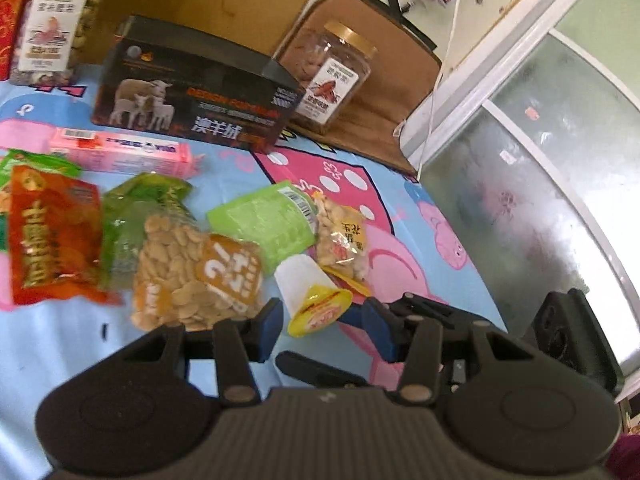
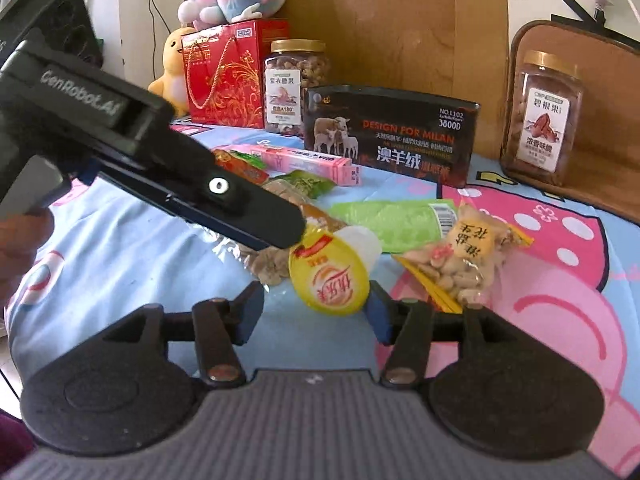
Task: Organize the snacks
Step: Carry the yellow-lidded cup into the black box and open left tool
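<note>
A small white cup with a yellow lid [image 1: 316, 304] [image 2: 330, 276] lies on its side on the cartoon-print cloth [image 1: 60, 340]. My left gripper [image 1: 324, 306] is open, and the lid sits between its blue pads with thin gaps on both sides. In the right wrist view the left gripper reaches in from the upper left, its tip [image 2: 288, 232] at the cup's upper edge. My right gripper [image 2: 316, 292] stands open just in front of the lid, not touching it. Its black body [image 1: 560, 324] shows at the right of the left wrist view.
Close around the cup lie a peanut bag [image 2: 468, 256], a green packet [image 2: 392, 216], a broad-bean bag [image 1: 192, 276] and an orange packet [image 1: 52, 236]. Behind are a pink box [image 2: 304, 160], a black sheep-print box [image 2: 388, 128], two nut jars [image 2: 296, 84] [image 2: 540, 120] and a red gift box [image 2: 228, 76].
</note>
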Motion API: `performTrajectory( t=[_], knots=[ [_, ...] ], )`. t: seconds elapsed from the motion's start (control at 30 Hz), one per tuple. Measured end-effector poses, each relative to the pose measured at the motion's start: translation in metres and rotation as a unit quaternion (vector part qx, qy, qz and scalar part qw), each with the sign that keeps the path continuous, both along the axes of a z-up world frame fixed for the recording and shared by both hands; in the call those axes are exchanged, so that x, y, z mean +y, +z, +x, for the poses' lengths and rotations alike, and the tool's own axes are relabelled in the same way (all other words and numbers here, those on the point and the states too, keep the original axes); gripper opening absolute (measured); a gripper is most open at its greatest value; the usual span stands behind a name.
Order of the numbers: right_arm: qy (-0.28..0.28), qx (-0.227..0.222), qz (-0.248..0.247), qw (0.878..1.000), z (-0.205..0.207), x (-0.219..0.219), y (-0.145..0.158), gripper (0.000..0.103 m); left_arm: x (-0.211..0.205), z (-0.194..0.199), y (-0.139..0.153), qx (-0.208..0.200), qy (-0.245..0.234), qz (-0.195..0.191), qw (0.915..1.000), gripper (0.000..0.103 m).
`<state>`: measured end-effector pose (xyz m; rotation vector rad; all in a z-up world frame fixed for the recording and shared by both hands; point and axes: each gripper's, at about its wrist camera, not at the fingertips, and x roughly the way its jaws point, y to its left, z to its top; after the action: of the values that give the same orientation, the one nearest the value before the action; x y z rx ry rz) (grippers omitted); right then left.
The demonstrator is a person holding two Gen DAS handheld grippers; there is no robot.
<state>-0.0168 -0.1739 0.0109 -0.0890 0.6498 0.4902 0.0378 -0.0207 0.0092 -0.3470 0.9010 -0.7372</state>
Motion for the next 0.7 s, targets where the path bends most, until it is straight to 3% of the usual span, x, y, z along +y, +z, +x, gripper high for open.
performTrajectory(
  t=[0.13,0.2,0.27,0.37,0.47,0.6,0.7],
  knots=[
    [-0.008,0.0,0.011,1.0,-0.003,-0.002,0.0,0.056,-0.013,0.008,-0.007,0.008,-0.012,0.013,0.9998,0.042],
    [-0.017,-0.009,0.002,1.0,-0.004,0.0,-0.001,0.038,-0.016,0.011,-0.008,0.001,-0.007,0.025,0.9997,0.041],
    [-0.022,-0.014,0.001,1.0,-0.003,-0.001,0.002,0.034,-0.014,0.013,-0.005,0.001,-0.006,0.025,0.9997,0.041],
    [-0.026,-0.027,0.015,0.999,0.002,-0.002,0.012,0.034,-0.008,0.017,0.014,-0.03,-0.001,0.017,0.9994,0.041],
    [-0.023,-0.072,0.012,0.997,0.019,0.004,0.031,0.034,-0.001,0.034,0.037,-0.063,0.016,0.013,0.9978,0.041],
    [-0.021,-0.121,0.012,0.992,0.063,0.014,0.049,0.034,0.005,0.074,0.061,-0.099,0.049,0.012,0.9938,0.041],
    [-0.029,-0.129,0.023,0.991,0.109,0.018,0.055,0.034,0.009,0.113,0.069,-0.11,0.08,0.01,0.9907,0.041]
  ],
)
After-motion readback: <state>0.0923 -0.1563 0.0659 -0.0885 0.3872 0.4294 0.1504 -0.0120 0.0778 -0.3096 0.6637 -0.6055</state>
